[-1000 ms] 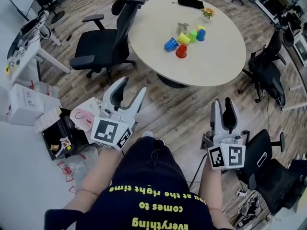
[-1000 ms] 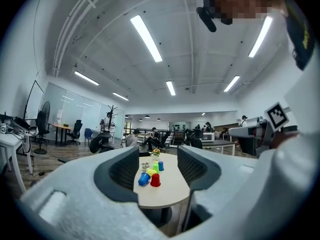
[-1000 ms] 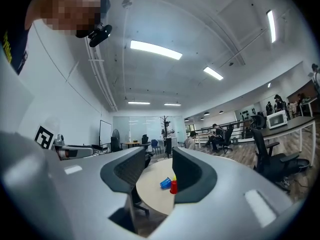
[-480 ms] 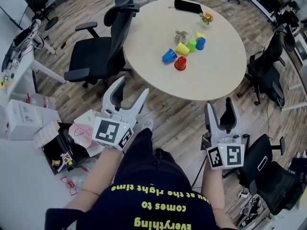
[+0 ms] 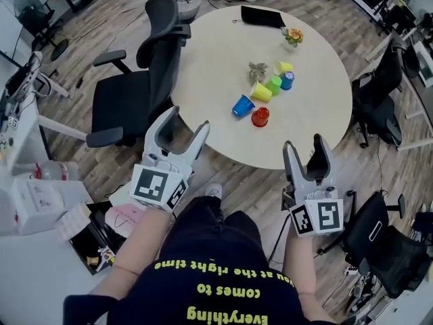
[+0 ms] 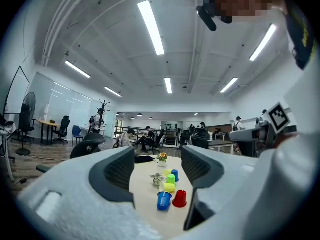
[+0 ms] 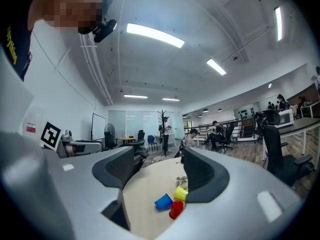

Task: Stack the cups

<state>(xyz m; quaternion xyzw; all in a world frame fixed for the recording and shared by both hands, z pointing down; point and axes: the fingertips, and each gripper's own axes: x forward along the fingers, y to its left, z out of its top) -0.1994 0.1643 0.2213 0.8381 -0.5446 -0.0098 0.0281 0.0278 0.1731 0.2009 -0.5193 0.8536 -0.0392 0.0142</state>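
The left gripper (image 5: 188, 118) and right gripper (image 5: 304, 143) hang level at the near edge of the round table (image 5: 216, 59). Their jaws are wide apart, having just been opening, with nothing between them. The cups lie unstacked near the table's middle: a blue cup (image 5: 242, 105) beside a red cup (image 5: 260, 116), with a yellow cup (image 5: 261, 91) and a green cup (image 5: 273, 84) behind.
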